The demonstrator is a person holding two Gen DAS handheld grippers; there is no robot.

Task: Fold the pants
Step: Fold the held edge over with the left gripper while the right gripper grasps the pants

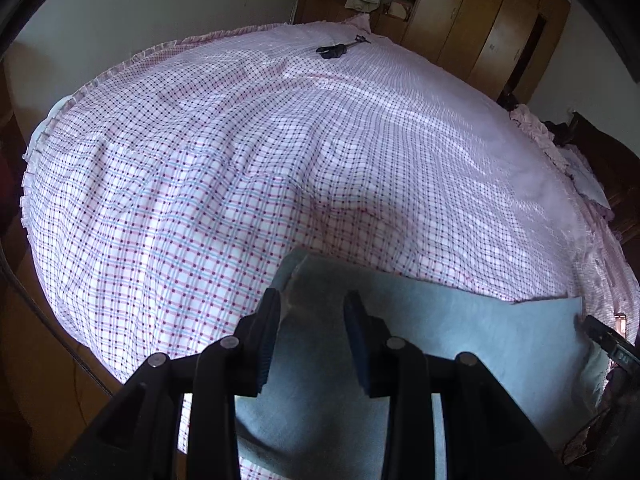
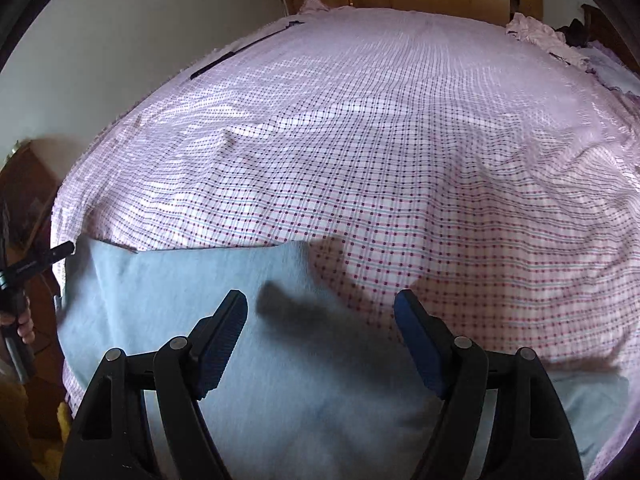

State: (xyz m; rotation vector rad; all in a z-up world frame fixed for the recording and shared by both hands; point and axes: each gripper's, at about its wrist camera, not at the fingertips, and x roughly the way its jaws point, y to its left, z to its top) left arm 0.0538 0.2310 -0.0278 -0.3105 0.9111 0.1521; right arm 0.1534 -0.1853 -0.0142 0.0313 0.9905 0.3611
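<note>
The light blue-grey pants (image 1: 460, 336) lie flat on the checked bedspread (image 1: 248, 152) near the bed's front edge. My left gripper (image 1: 314, 300) is open above one end of the pants, its jaws apart with nothing between them. In the right wrist view the pants (image 2: 192, 280) spread under my right gripper (image 2: 320, 300), which is wide open and empty above the cloth. The other gripper's tip shows at the left edge in the right wrist view (image 2: 60, 250) and at the right edge in the left wrist view (image 1: 604, 336).
The pink, blue and white checked bedspread (image 2: 400, 140) covers a large bed. A small dark object (image 1: 334, 51) lies at the bed's far side. Wooden wardrobes (image 1: 480, 20) stand behind. Pink crumpled fabric (image 2: 536, 34) lies at the far right corner.
</note>
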